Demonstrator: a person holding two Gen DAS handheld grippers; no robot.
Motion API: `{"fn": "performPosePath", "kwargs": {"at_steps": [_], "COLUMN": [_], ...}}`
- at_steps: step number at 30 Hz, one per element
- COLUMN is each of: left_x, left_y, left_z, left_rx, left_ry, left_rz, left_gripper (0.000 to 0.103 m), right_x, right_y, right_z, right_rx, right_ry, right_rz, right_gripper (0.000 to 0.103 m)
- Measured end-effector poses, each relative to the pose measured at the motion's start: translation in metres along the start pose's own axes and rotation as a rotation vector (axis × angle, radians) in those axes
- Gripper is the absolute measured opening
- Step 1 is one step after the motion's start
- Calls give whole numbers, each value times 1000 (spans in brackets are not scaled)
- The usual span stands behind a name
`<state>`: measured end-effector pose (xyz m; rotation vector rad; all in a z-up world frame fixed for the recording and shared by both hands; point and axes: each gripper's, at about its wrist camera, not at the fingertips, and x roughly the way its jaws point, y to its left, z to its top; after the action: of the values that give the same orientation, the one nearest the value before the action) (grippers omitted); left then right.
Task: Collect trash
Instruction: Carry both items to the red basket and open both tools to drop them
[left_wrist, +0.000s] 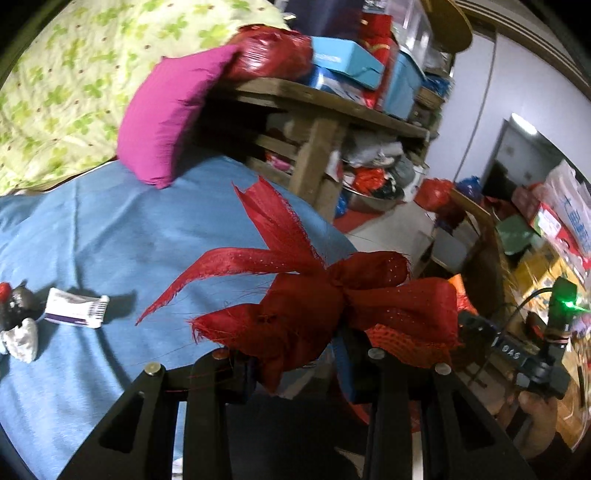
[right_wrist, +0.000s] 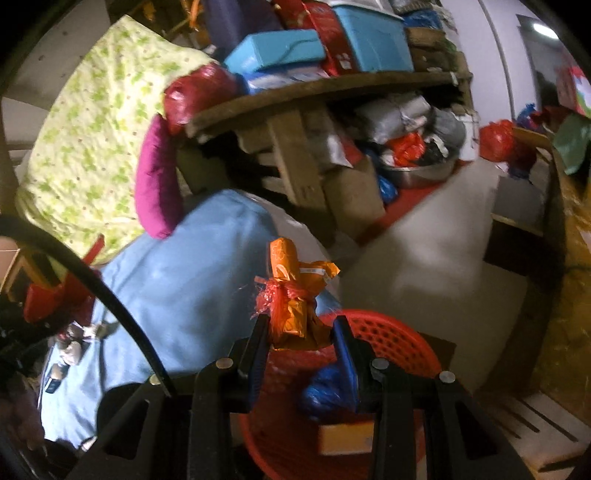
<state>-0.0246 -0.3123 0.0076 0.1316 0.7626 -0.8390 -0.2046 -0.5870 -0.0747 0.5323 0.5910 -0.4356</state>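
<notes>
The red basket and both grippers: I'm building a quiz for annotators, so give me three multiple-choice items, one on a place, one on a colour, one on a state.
1. Where is the red basket?
A. on the wooden shelf
B. below the right gripper
C. on the green floral quilt

2. What colour is the wrapper between the right fingers?
A. orange
B. white
C. purple

3. What is the left gripper doing?
A. hanging open with nothing in it
B. shut on a white packet
C. shut on the red mesh bag

Answers: 1 B, its rim shows right under the fingers; 2 A, the crumpled foil is orange; 3 C, red netting bunches between its fingers.
</notes>
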Motion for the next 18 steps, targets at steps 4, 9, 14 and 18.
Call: {"fn": "performPosePath", "kwargs": {"at_steps": [4,9,14,18], "left_x": [11,25,39,52], "left_y": [-17,-36,-48,-65], "left_z": [-1,-4,-7,-9], "left_rx": [27,55,72,98], "left_ry": [20,49,79,110], "left_rz": [-21,-42,-59,-81], "left_gripper": [36,36,36,36], "right_x": [5,15,8,-9], "right_y": [-16,-31,-34,-33], "right_z": [-11,-16,-16,-11], "right_rx": [16,43,40,45], "right_ry": [27,69,43,-17], "right_rz": [-25,-72,-71,-70], "right_gripper": [38,82,88,88]}}
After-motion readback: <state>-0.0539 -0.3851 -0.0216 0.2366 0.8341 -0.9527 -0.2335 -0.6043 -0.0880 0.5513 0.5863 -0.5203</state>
